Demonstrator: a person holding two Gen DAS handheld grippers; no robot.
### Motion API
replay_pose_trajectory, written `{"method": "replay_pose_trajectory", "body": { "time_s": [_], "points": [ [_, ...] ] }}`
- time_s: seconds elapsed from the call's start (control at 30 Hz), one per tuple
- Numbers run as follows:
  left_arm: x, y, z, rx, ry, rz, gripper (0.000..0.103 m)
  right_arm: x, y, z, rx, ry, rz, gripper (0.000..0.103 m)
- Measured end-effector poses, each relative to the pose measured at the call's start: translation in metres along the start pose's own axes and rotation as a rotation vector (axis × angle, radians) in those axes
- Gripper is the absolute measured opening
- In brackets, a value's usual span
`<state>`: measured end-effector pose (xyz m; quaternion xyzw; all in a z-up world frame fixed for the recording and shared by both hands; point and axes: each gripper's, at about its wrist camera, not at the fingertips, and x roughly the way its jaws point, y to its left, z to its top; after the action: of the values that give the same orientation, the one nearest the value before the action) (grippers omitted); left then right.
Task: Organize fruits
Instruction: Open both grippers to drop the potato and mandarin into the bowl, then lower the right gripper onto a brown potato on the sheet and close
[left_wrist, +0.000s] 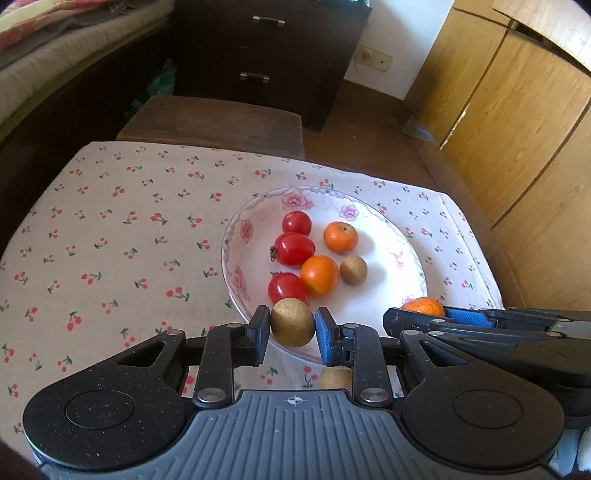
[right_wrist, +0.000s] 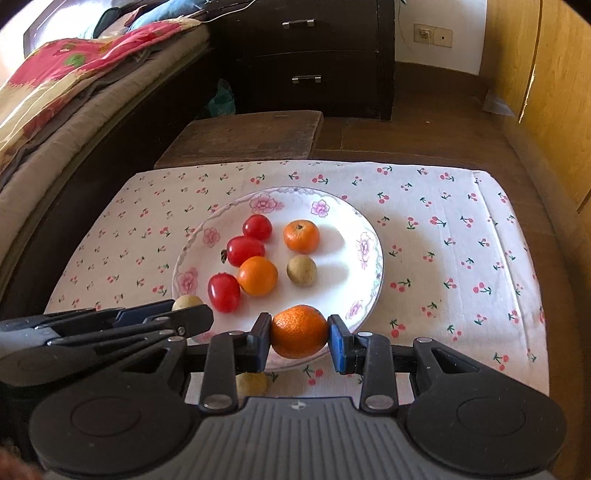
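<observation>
A white floral plate (left_wrist: 391, 240) (right_wrist: 343, 229) sits on the cherry-print cloth. It holds three red tomatoes (left_wrist: 294, 248) (right_wrist: 245, 250), two oranges (left_wrist: 319, 275) (right_wrist: 257, 276) and a small brown fruit (left_wrist: 353, 269) (right_wrist: 301, 271). My left gripper (left_wrist: 292, 329) is shut on a brown fruit (left_wrist: 292, 322) above the plate's near rim. My right gripper (right_wrist: 300, 338) is shut on an orange (right_wrist: 300, 331), also over the near rim; it shows in the left wrist view (left_wrist: 423, 306). Another brown fruit (left_wrist: 334, 377) (right_wrist: 251, 383) lies on the cloth in front of the plate.
A dark wooden stool (left_wrist: 218, 120) (right_wrist: 251, 134) stands behind the table. A bed (right_wrist: 74, 92) is at the left, a dark drawer chest (right_wrist: 317, 55) at the back, and wooden cabinets (left_wrist: 517, 110) at the right.
</observation>
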<state>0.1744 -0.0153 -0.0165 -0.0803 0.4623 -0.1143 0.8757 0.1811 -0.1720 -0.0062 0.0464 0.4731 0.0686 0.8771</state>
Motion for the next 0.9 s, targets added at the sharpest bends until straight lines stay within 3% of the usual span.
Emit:
{"method": "replay_pose_trajectory", "body": {
  "time_s": [0.9],
  "points": [
    [-0.016, 0.002, -0.001, -0.008, -0.026, -0.042, 0.039, -0.022, -0.003, -0.004, 0.035, -0.056, 0.007, 0.034]
  ]
}}
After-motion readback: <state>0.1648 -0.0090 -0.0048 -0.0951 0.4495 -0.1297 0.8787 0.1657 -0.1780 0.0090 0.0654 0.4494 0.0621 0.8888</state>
